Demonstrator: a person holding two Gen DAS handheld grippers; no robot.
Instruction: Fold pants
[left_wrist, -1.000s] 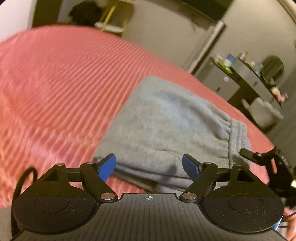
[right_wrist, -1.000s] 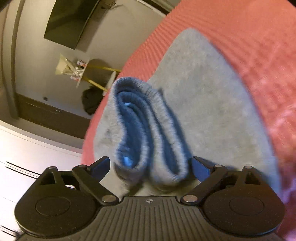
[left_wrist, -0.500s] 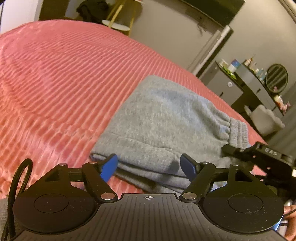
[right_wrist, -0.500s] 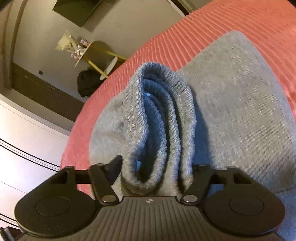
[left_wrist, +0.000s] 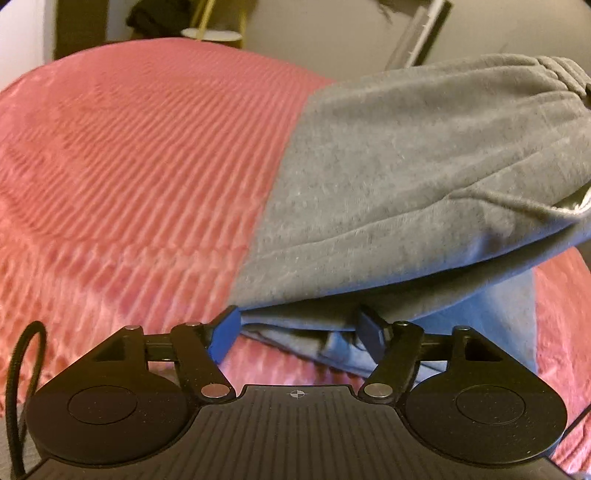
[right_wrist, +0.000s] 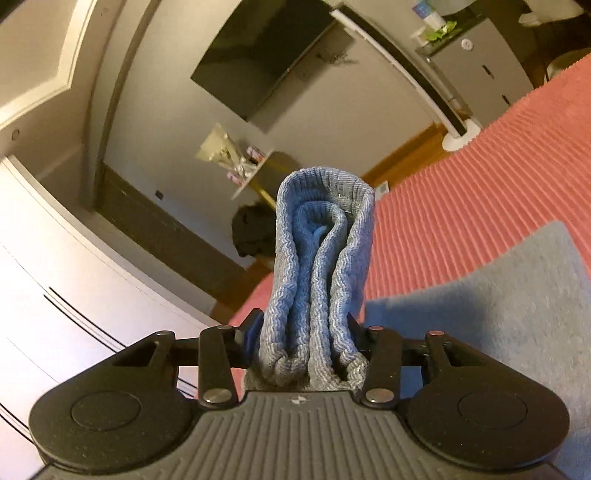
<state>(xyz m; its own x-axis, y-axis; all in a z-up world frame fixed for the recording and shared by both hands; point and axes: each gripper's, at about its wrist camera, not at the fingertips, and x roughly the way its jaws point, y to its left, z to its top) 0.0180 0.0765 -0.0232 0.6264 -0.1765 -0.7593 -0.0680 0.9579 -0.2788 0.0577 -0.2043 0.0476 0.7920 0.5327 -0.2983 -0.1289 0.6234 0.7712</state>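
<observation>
The pink ribbed bedspread (left_wrist: 140, 166) runs under everything, with a grey wall and a dark flat screen (right_wrist: 266, 62) behind it in the right wrist view. My grey pants (left_wrist: 406, 192) lie folded on the spread, but they no longer sit flat as they did half a second ago — the waistband end is now raised off the bed, so from the left wrist view the upper fold arches up and over to the right, a shadowed gap showing beneath it where a lower layer still rests on the cover. My right gripper (right_wrist: 308, 343) does that lifting: its fingers are pressed in against the bunched ribbed waistband (right_wrist: 323, 258), which stands up between them in tight pleats, pinched from both sides. A moment back that same bundle was framed by pants and bedspread; now the wall, a small yellow-legged side table (right_wrist: 240, 166) and the white cabinet fronts (right_wrist: 74, 295) stand behind it, and the rest of the pants fall away to the lower right. My left gripper (left_wrist: 299, 332) has come in closer to the near folded edge — its blue-padded fingers (left_wrist: 225, 332) are spread apart, the cloth's edge lying between them without either pad closing on it.
</observation>
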